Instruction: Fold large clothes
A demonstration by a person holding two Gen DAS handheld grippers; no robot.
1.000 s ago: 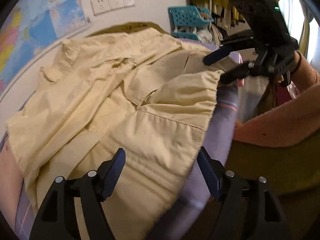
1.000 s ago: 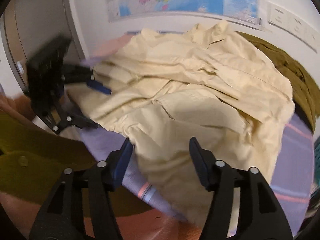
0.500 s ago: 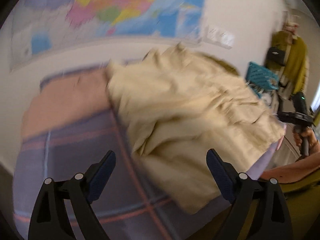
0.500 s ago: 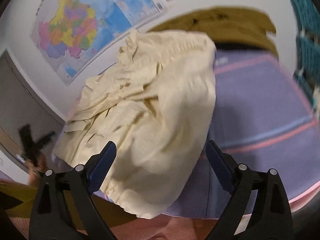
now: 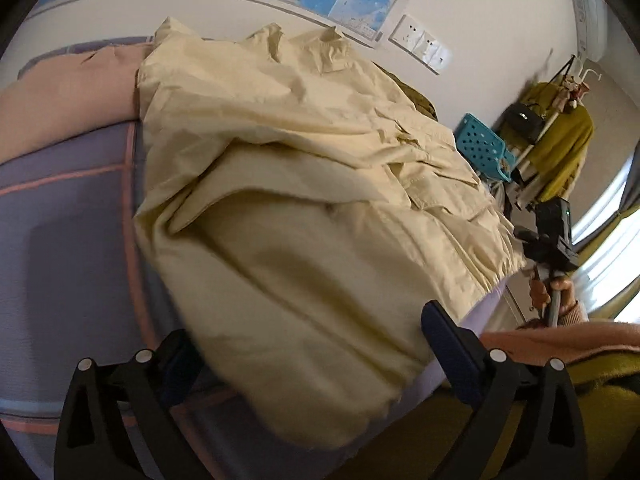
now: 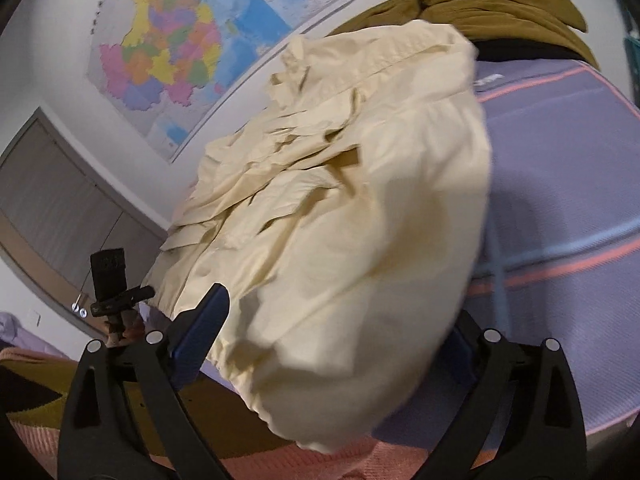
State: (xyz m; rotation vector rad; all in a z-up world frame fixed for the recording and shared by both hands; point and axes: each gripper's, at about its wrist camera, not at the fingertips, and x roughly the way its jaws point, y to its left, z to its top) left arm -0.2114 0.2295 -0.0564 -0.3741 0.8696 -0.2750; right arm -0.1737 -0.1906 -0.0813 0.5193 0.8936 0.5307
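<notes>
Your left gripper (image 5: 312, 364) and right gripper (image 6: 340, 332) have just been opening; both jaws now gape, straddling the near hem of the crumpled pale-yellow cotton jacket (image 5: 304, 200) without pinching it. You can regrip for the next fold.

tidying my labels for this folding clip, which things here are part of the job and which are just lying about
Part of the job:
cream jacket, spread on the bed
left gripper, jaws just opened, open around the jacket's edge
right gripper, likewise

Lying about:
olive garment behind the jacket
pink pillow
teal basket
wall map
coat rack
</notes>
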